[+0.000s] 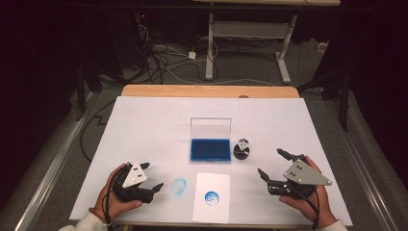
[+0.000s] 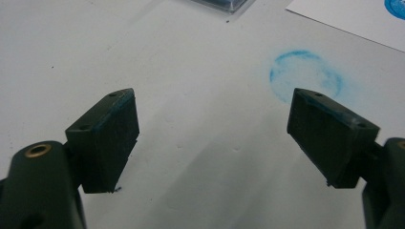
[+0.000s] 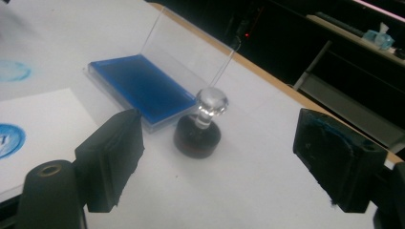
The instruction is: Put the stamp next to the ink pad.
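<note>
Stamp waiting by the ink pad, both grippers released and holding nothing.

Nearest in, the left gripper [image 1: 153, 180] sits at seven o'clock on the table [image 1: 144, 120], jaws spread wide over bare surface, a blue ink ring [image 1: 179, 186] just off its tips. Paper [image 1: 211, 211] at six o'clock carries one round blue print [image 1: 211, 197]. Over at four o'clock the right gripper [image 1: 272, 165] is also spread, aimed at the stamp [image 3: 199, 125], which stands upright near centre, just beside the pad's right edge. It looks small, rigid and light; the clear faceted knob looks slick, so I'd pinch the narrow neck under it, or the dark base. Farther back, the ink pad [image 1: 210, 149] lies open, clear lid raised, tray full of wet blue ink — smudgy stuff.
</note>
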`<state>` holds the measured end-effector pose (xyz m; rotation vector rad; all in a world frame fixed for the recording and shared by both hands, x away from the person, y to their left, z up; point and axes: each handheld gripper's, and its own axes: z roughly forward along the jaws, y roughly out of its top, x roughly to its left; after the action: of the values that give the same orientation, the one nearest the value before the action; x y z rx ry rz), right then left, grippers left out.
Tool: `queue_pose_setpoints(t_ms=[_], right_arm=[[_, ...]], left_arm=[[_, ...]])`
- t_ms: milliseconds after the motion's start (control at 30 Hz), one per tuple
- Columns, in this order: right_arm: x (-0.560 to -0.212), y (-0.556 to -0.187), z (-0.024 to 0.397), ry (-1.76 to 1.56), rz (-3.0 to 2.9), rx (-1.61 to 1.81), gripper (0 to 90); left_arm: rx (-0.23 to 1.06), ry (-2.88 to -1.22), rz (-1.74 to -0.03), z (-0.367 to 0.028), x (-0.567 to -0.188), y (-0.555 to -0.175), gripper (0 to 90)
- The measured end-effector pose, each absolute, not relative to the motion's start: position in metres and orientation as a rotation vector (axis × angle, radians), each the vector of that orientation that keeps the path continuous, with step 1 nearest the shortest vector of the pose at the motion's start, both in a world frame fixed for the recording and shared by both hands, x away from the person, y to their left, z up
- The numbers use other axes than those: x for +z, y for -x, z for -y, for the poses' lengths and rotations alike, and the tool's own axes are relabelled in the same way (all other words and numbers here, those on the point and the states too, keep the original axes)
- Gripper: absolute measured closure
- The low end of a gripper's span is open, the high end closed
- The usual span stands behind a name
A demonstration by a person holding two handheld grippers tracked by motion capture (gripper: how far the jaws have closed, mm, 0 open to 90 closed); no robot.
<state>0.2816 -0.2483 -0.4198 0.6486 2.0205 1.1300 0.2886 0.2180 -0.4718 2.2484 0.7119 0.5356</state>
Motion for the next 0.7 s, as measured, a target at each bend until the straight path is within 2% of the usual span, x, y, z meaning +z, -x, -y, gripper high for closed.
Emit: queue_pose_setpoints(t_ms=[700], right_arm=[[-0.467, -0.265, 0.271, -0.832, -2.110, 1.069, 16.4]], left_arm=[[0.539, -2.241, -0.699, -0.216, -0.471, -0.288, 17.8]])
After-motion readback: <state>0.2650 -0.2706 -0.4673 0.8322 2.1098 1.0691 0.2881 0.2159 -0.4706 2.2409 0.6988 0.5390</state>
